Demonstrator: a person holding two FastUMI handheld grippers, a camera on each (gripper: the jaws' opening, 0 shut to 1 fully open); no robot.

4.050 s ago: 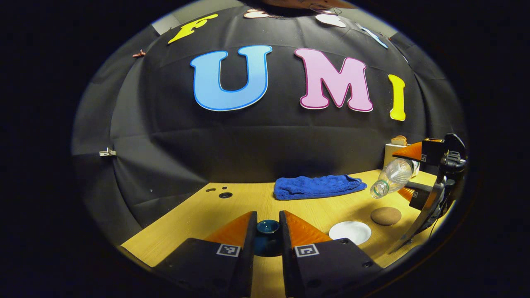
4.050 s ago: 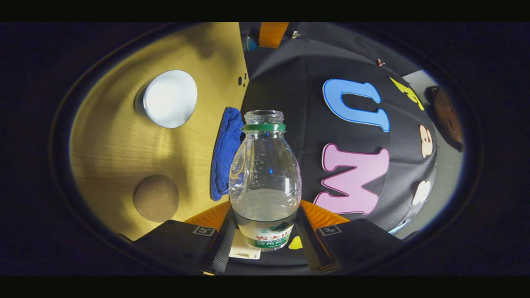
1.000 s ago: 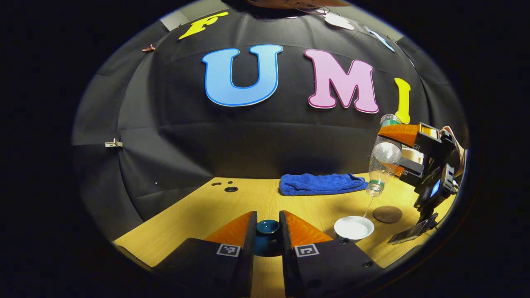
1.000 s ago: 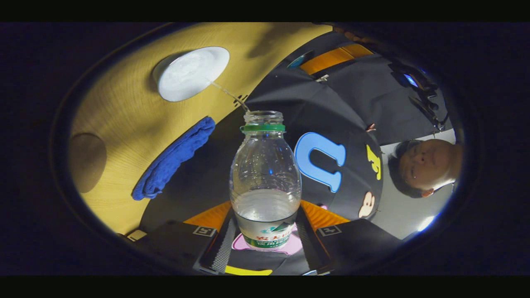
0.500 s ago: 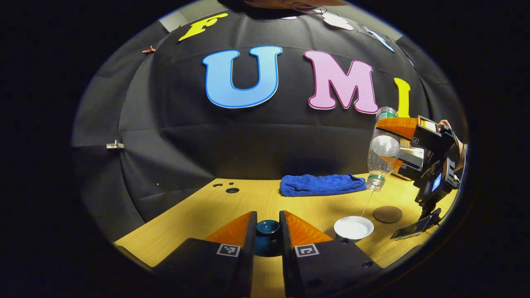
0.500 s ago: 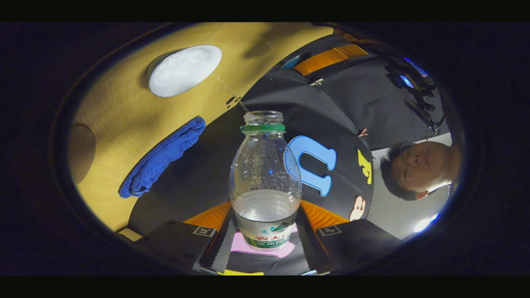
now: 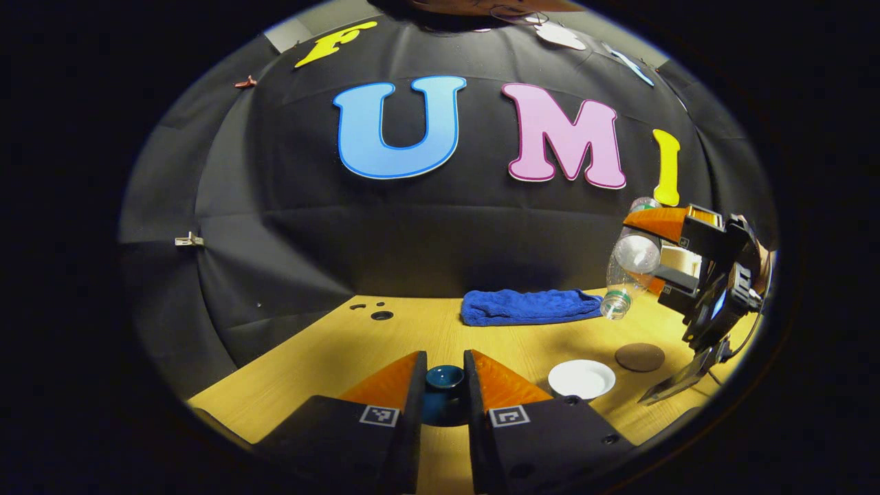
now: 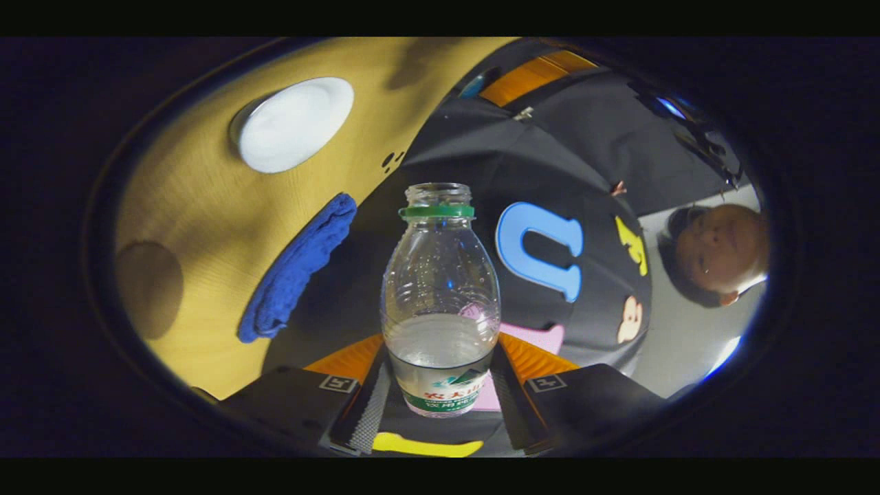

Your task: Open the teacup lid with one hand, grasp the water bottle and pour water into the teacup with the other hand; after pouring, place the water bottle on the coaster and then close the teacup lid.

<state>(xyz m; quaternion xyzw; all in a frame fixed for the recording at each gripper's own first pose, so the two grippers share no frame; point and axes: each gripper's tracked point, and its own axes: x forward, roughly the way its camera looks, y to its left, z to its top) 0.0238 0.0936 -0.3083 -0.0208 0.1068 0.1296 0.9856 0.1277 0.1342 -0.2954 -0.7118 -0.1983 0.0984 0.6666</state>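
Note:
My left gripper (image 7: 445, 366) is shut on the dark blue teacup lid (image 7: 444, 397), held above the table's near edge. To its right stands the open white teacup (image 7: 581, 379) (image 8: 292, 124), and past it lies the round brown coaster (image 7: 639, 357) (image 8: 148, 289). Farther right, my right gripper (image 7: 639, 251) (image 8: 440, 352) is shut on the clear water bottle (image 7: 624, 273) (image 8: 440, 289). The uncapped bottle hangs tilted with its mouth down and to the left, above and behind the cup. No water runs from it. Some water sits in the bottle.
A folded blue towel (image 7: 529, 306) (image 8: 297, 260) lies at the back of the wooden table (image 7: 385, 344). A pale boxy object (image 7: 679, 261) stands behind the right gripper. Small holes (image 7: 375, 315) mark the table's far left. A person's head (image 8: 722, 247) is at the right.
The thin stream of water from the bottle into the teacup has stopped. The right gripper has tipped the bottle back to a shallower tilt. The left gripper holds still.

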